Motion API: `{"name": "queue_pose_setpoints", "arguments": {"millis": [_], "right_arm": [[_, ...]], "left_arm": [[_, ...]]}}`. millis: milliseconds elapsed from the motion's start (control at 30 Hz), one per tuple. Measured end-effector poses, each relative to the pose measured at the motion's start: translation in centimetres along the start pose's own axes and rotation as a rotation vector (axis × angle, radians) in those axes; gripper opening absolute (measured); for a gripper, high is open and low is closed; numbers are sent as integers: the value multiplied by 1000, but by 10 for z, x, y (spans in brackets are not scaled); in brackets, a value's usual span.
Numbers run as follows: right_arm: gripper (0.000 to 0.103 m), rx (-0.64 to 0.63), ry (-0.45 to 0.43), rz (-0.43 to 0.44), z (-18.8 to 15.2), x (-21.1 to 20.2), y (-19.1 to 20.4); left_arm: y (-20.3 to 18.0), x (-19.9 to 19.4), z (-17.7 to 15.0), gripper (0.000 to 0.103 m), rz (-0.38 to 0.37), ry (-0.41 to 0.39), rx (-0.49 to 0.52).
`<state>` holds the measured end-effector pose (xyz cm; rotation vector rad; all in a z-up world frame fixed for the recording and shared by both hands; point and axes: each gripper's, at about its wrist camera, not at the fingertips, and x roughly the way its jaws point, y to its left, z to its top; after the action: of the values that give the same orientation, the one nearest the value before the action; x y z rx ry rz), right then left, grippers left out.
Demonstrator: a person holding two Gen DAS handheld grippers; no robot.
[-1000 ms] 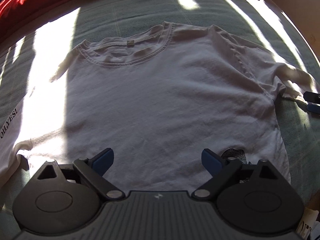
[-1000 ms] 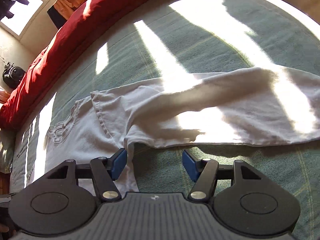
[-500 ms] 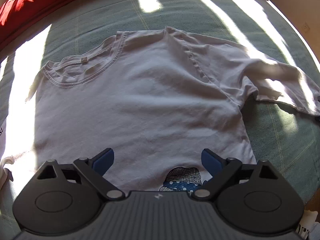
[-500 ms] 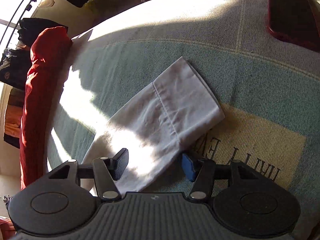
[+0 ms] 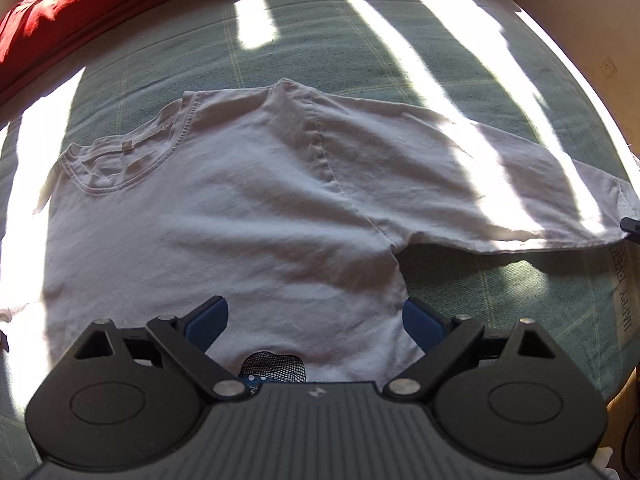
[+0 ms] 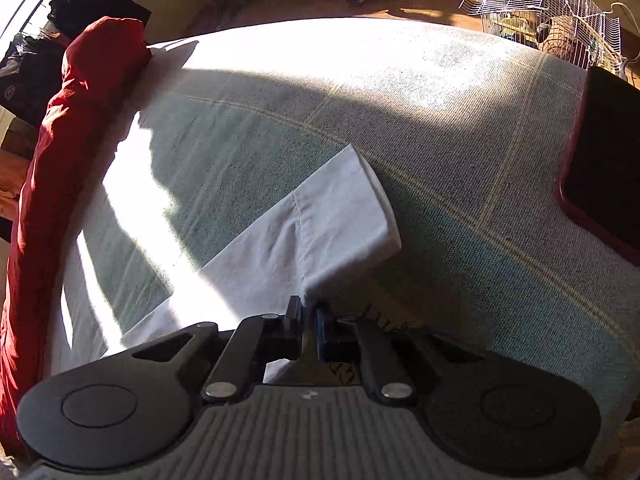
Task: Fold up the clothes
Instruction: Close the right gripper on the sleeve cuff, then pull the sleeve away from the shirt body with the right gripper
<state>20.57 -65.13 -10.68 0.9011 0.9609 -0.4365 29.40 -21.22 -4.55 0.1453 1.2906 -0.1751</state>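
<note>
White T-shirt (image 5: 224, 216) lies flat on the bed (image 5: 320, 60), collar away from camera, sleeve (image 6: 320, 232) spread sideways for folding. Right tool (image 6: 308, 320) closing, pads pinching the sleeve's lower edge, probably to fold it inward. Left tool (image 5: 316, 320) gapes wide over the hem, holding nothing. No containers on the bed.

"HAPPY EVERY…" printed on pale strip (image 5: 622, 292) on green bedspread (image 5: 320, 40)

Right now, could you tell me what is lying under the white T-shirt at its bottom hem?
Under the white T-shirt, a black mesh item with blue dotted fabric peeks out at the hem. The rest is covered. Elsewhere, the green bedspread lies beneath.
</note>
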Motion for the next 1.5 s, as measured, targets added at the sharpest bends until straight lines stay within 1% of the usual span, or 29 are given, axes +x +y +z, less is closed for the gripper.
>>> {"name": "queue_pose_setpoints", "arguments": {"millis": [33,67,167,233,267,300,367,433,533,633,667,700,800,867,933,967,1033,1067,1200,1233,1267,1300,1367,1433,1467,1500], "right_arm": [[11,-6,6,-14,2,1,-1],[17,-7,21,-35,2,3,-2],[21,-19,73,-111,-5,-1,2],[23,-75,105,-123,-17,-11,17],[23,-121,113,-126,-24,-16,27],[26,-185,112,-118,-31,-19,41],[31,-323,110,-78,-44,-21,73],[34,-457,122,-9,-54,-13,110],[34,-655,140,117,-66,19,177],[35,-866,138,230,-80,52,245],[39,-933,145,255,-84,63,264],[42,-990,165,273,-87,74,282],[42,-1172,208,303,-99,105,321],[42,-1275,239,293,-107,122,333],[41,-1346,265,278,-115,135,333],[39,-1373,275,269,-118,139,332],[22,-1396,279,260,-119,140,332],[0,-1402,278,258,-119,138,331],[1,-1342,207,186,-108,137,327],[2,-1319,193,173,-105,135,326],[6,-1288,187,172,-102,132,325],[7,-1260,181,193,-100,126,325],[10,-1210,202,320,-104,107,327],[11,-1198,261,427,-121,98,336],[14,-1203,288,465,-133,98,341],[15,-1214,310,485,-146,101,347]], "left_arm": [[-1,1,0,93,-7,-5,8],[-1,2,-1,93,-16,-13,22],[1,3,-5,93,-35,-42,54],[11,4,-11,93,-45,-66,55],[16,5,-15,93,-46,-68,51],[21,6,-18,93,-46,-71,48],[31,8,-27,93,-47,-83,53],[41,9,-37,93,-47,-102,70],[55,11,-50,93,-17,-119,93],[71,12,-58,93,-2,-113,79],[76,11,-60,93,6,-116,74],[80,8,-61,93,12,-124,68],[93,5,-64,94,21,-140,32],[98,7,-66,94,29,-148,6],[102,9,-67,94,39,-152,-15],[103,11,-68,94,46,-153,-22],[103,13,-67,94,52,-158,-31],[103,14,-66,94,55,-161,-36],[101,18,-59,94,67,-176,-52],[101,19,-58,94,69,-179,-53],[101,20,-56,94,73,-184,-53],[100,20,-55,94,76,-189,-54],[101,21,-54,94,83,-200,-57],[102,23,-54,94,88,-199,-67],[103,24,-54,94,86,-196,-73],[104,25,-54,94,84,-193,-79]]}}
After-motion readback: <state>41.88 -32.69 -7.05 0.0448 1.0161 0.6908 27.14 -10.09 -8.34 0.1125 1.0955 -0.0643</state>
